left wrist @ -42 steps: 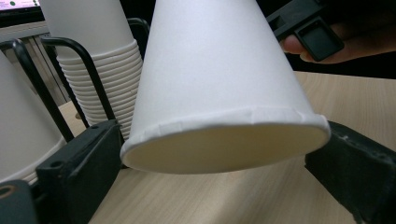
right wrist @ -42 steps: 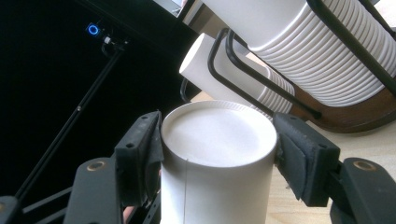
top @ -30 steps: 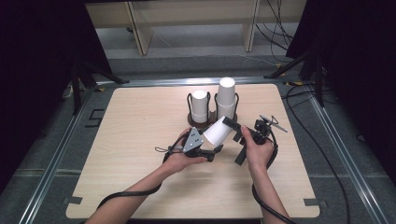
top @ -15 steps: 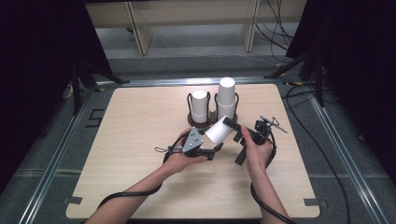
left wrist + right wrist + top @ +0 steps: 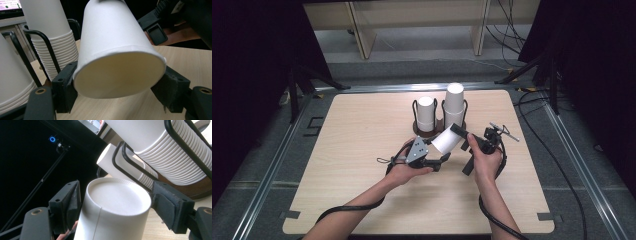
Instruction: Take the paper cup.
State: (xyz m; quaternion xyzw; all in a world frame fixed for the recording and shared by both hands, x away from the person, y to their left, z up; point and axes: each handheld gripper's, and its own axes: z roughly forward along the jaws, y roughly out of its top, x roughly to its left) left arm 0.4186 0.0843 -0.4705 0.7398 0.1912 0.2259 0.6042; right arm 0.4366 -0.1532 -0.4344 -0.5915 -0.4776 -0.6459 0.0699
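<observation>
A white paper cup [image 5: 447,140] hangs tilted above the table [image 5: 362,190] between my two grippers. My left gripper [image 5: 439,157] has just been closing, and its pads [image 5: 67,85] now press both sides of the cup [image 5: 115,50] near its wide rim. My right gripper [image 5: 460,134] has just been opening. Its jaws stand around the cup's closed base [image 5: 117,197] with a small gap on each side, pads [image 5: 163,205] clear of the wall.
Just behind the cup stands a black wire holder [image 5: 437,131] on a brown base with two stacks of white cups, a short one [image 5: 426,114] and a taller one [image 5: 454,105]. Cables trail off the table's right side.
Both hands and the cup have kept their place. The jaw movements are too small to make out from the high view.
</observation>
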